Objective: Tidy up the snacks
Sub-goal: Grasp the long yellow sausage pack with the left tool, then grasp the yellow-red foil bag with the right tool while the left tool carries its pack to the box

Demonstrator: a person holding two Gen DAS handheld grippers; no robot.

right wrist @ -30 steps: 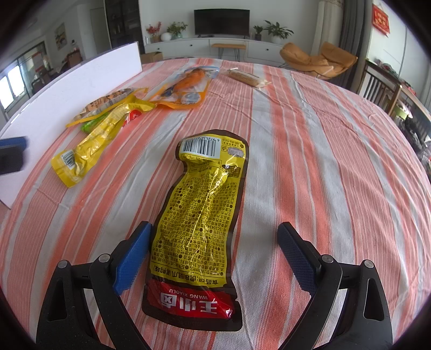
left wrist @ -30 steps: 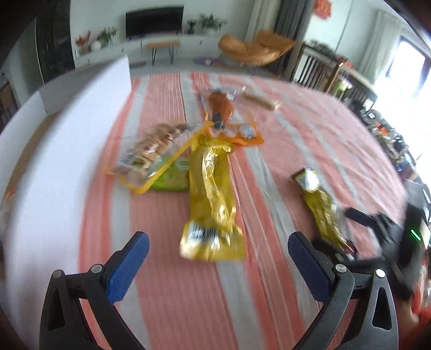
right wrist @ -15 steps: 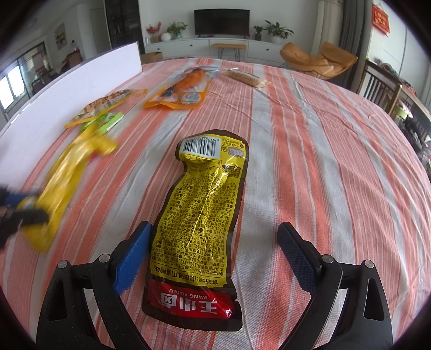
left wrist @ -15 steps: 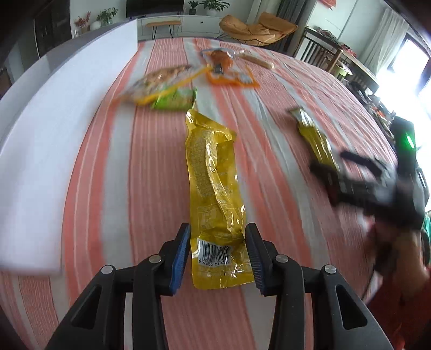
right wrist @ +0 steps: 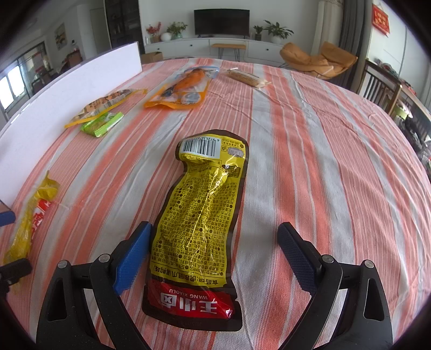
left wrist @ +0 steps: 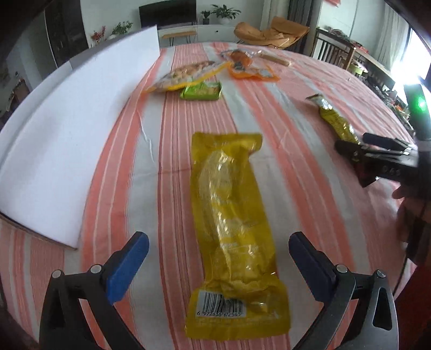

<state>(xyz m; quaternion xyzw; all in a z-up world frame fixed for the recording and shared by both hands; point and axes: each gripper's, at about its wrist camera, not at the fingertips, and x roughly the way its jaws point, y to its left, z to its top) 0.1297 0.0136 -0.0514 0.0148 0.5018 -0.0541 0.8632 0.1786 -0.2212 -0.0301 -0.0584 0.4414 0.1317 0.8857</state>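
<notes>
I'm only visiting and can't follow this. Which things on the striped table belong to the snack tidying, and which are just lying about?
Part of the job:
- long clear yellow packet
- yellow packet with red end
- green flat packet
- orange pouch
- yellow-edged clear bag
- pale wrapped bar

Just lying about:
- white foam board
- orange armchair
- black television

Left gripper [left wrist: 218, 253]: tilted downward, jaws just opened wide — pads pressing nothing.
Right gripper [right wrist: 212, 242]: tilted downward, jaws spread wide — gripping nothing.
</notes>
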